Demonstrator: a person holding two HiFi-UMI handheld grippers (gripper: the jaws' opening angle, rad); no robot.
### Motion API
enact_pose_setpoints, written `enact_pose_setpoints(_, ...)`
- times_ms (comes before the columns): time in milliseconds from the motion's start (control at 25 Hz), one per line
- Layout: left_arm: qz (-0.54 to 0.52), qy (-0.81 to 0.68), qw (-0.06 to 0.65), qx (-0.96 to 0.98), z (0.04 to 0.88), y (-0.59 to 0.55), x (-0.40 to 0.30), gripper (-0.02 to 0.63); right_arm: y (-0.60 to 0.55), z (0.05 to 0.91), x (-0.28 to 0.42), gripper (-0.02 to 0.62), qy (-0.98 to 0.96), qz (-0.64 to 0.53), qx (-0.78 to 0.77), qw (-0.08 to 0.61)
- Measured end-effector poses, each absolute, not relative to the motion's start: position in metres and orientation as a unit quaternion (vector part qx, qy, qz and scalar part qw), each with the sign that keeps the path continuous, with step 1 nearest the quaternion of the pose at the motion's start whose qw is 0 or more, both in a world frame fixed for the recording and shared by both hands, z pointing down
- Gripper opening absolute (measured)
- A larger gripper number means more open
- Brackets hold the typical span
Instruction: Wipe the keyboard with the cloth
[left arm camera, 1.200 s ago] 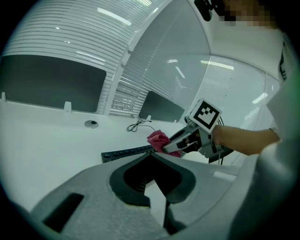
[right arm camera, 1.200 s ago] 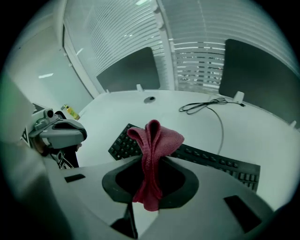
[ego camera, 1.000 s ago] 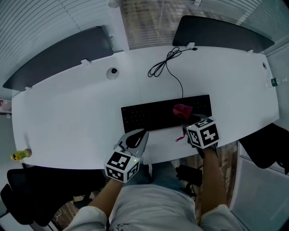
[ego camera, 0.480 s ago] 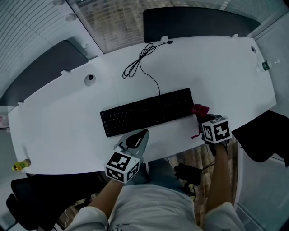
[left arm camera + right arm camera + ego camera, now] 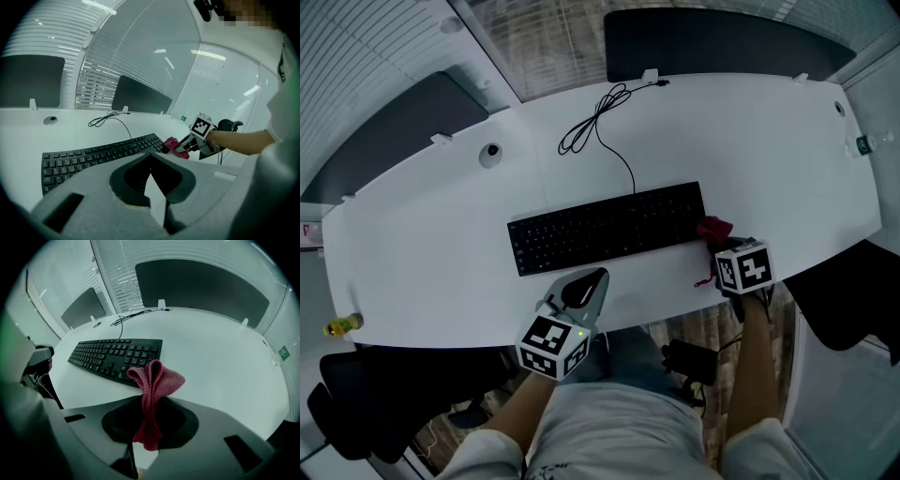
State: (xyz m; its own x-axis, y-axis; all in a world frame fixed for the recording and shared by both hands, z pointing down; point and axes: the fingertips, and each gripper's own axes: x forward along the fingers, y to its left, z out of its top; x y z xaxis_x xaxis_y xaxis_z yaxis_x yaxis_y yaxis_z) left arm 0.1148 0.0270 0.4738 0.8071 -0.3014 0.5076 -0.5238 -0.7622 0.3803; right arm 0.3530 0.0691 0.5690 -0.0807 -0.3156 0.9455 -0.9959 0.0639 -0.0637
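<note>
A black keyboard (image 5: 605, 228) (image 5: 98, 157) (image 5: 117, 355) lies across the middle of the white table (image 5: 431, 244). My right gripper (image 5: 719, 242) (image 5: 150, 427) hangs just off the keyboard's right end, near the table's front edge, and is shut on a bunched red cloth (image 5: 713, 228) (image 5: 157, 378). The cloth sticks up from the jaws and is apart from the keys. The left gripper view also shows this cloth (image 5: 174, 144) beside the keyboard's end. My left gripper (image 5: 587, 281) (image 5: 152, 180) stays at the front edge, below the keyboard's middle, shut and holding nothing.
The keyboard's cable (image 5: 595, 117) coils toward the table's far edge. A round grommet (image 5: 491, 150) sits at the back left. A small yellow bottle (image 5: 342, 325) stands at the left end. Dark screens line the far side, and a black chair (image 5: 848, 300) is at the right.
One second ago the cloth was over the keyboard's right-hand keys. My right gripper has since carried it off the right end. The left gripper has stayed put.
</note>
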Motion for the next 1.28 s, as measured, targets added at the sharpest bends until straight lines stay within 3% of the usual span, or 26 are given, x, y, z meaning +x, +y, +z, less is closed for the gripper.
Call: enact_pose_setpoints(1280,0.181,-0.264,0.274,0.907,0.469,-0.001,0.019,0.011,0.038,0.573,0.219,0.071,-0.642,0.407,0.462,0.456)
